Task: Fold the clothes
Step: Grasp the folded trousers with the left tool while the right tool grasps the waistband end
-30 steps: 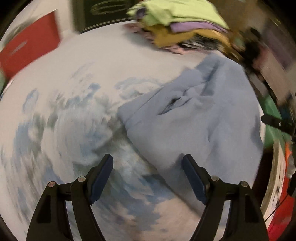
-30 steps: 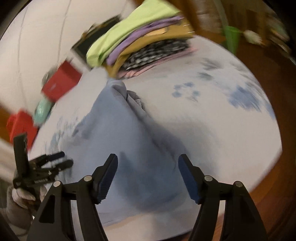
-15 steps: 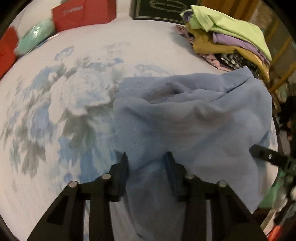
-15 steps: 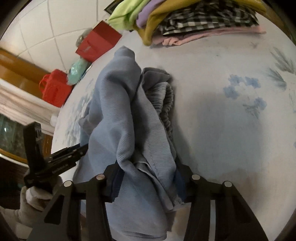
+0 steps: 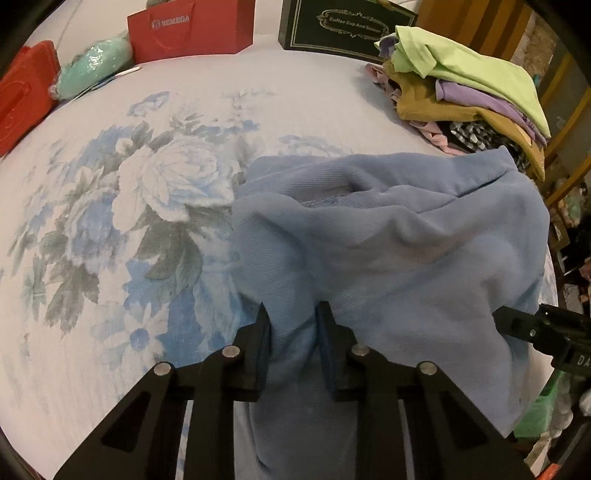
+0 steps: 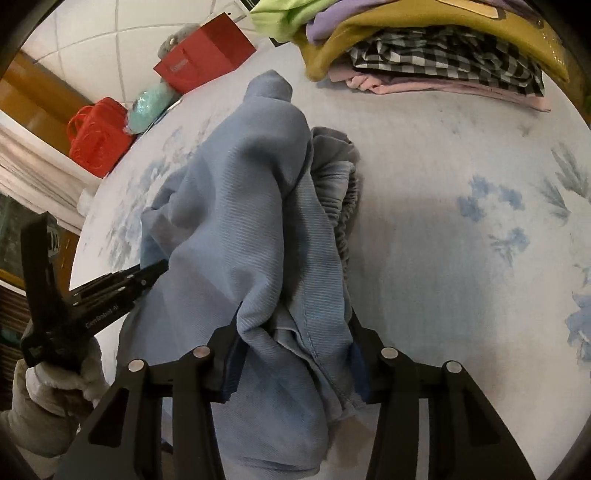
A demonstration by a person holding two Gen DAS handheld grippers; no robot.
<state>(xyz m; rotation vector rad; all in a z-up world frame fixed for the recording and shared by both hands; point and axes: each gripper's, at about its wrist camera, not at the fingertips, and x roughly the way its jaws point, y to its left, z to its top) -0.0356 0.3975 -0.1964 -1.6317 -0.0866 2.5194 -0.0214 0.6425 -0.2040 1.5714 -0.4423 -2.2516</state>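
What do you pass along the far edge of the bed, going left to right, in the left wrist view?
Red basket → mint green bundle in plastic → red gift bag → dark box with gold lettering → stack of folded clothes.

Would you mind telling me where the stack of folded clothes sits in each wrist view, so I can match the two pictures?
Left wrist view: the stack of folded clothes is at the upper right, beyond the blue garment.
Right wrist view: the stack runs along the top edge, centre to right.
Shared landmark: the red gift bag, by the wall at the far edge of the floral sheet.
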